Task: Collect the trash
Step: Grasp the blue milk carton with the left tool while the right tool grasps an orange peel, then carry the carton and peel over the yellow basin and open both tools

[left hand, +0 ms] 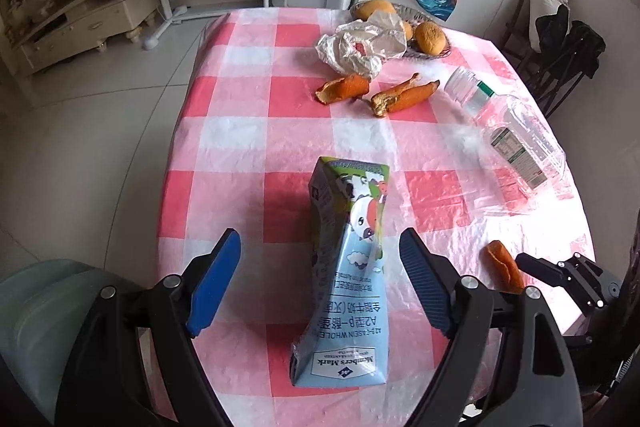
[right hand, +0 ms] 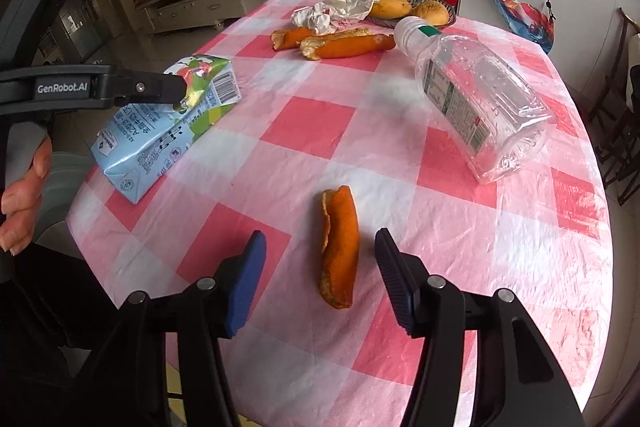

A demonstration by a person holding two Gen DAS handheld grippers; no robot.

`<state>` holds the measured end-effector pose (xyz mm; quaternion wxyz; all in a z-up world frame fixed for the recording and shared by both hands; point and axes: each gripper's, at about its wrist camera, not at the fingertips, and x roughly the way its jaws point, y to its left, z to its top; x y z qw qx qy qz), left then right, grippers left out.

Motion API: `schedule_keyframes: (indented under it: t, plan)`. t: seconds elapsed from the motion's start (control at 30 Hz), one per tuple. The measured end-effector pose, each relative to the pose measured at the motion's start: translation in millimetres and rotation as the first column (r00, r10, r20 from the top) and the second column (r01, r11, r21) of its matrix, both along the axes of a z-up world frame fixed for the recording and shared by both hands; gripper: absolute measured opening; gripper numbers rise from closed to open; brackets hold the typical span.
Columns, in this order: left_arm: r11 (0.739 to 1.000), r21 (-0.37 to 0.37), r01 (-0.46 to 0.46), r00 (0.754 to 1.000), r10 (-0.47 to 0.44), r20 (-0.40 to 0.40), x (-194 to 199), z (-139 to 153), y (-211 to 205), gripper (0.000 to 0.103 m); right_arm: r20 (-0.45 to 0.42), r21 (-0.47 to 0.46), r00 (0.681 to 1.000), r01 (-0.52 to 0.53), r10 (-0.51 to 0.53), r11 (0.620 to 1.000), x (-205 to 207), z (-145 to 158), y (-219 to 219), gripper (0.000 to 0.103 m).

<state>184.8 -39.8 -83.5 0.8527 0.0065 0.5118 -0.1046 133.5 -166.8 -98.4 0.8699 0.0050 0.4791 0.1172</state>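
Left tongs (left hand: 320, 279): released, blue pads spread wide to either side of a crushed milk carton (left hand: 344, 267), not touching it. Carton lies flat on the desk (left hand: 240, 131), base end nearest the tongs. Print legible: "Member's Mark", "A2 β-CASEIN WHOLE..."; Chinese characters too distorted to read in full; cartoon cow at the far end. Right-wrist view shows a barcode on its side and "GenRobot.AI" printed on the left tongs' arm.

Right tongs (right hand: 320, 275): released, pads straddling a curled orange peel (right hand: 340, 247) that lies lengthwise between them, clear of both.

Ahead and right of the right tongs: empty clear plastic bottle (right hand: 480, 99) on its side, white cap pointing away, green-and-white label, print unreadable. Farther ahead of both tongs: two more orange peels (right hand: 340, 43) just beside each other, then a crumpled white plastic bag (left hand: 360, 47) against a basket of fruit (left hand: 430, 39) at the far edge. Nothing lies between either tongs and its nearest item. Desk cover: pink-and-white check plastic.
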Motion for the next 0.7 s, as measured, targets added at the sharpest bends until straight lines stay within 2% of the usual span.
schedule_keyframes:
  t: [0.1, 0.13, 0.17, 0.2, 0.23, 0.27, 0.3, 0.4, 0.5, 0.7]
  plan:
    - [1.0, 0.012, 0.001, 1.0, -0.001, -0.013, 2, -4, -1, 0.078, 0.002, -0.005, 1.0, 0.008, -0.008, 1.0, -2, 0, -4, 0.045]
    - [1.0, 0.011, 0.003, 1.0, -0.003, -0.018, 3, -6, -2, 0.078, 0.003, -0.005, 1.0, 0.009, -0.009, 1.0, -3, -1, -5, 0.039]
    - [1.0, 0.008, 0.009, 1.0, -0.009, -0.026, 3, -9, -3, 0.078, 0.004, -0.003, 1.0, 0.009, -0.009, 1.0, -3, -1, -6, 0.03]
    - [1.0, 0.006, 0.022, 0.999, -0.021, -0.035, 4, -11, -6, 0.072, 0.003, -0.001, 1.0, 0.007, -0.007, 1.0, -4, -1, -7, 0.024]
    - [0.999, 0.009, 0.042, 0.998, -0.041, -0.047, 4, -15, -10, 0.057, 0.001, 0.003, 1.0, 0.003, -0.003, 1.0, -5, -1, -7, 0.019]
    - [0.998, 0.013, 0.059, 0.997, -0.058, -0.06, 4, -19, -13, 0.049, 0.001, 0.005, 1.0, -0.002, 0.002, 1.0, -6, -1, -6, 0.018]
    - [0.997, 0.013, 0.071, 0.995, -0.07, -0.07, 4, -22, -16, 0.037, 0.003, 0.003, 1.0, -0.009, 0.009, 1.0, -7, -1, -4, 0.018]
    - [0.996, 0.02, 0.085, 0.996, -0.084, -0.036, 1, -18, -22, 0.035, 0.008, 0.017, 1.0, -0.021, 0.021, 1.0, -12, 1, -2, 0.017]
    - [0.997, -0.006, 0.078, 0.997, -0.078, 0.024, -5, -5, -22, 0.035, 0.025, 0.041, 1.0, -0.02, 0.019, 0.999, -16, 8, -3, 0.017]
    - [0.996, -0.029, 0.08, 0.995, -0.078, 0.066, -13, 10, -27, 0.035, 0.049, 0.113, 0.999, -0.005, -0.001, 0.994, -23, 23, -12, 0.017]
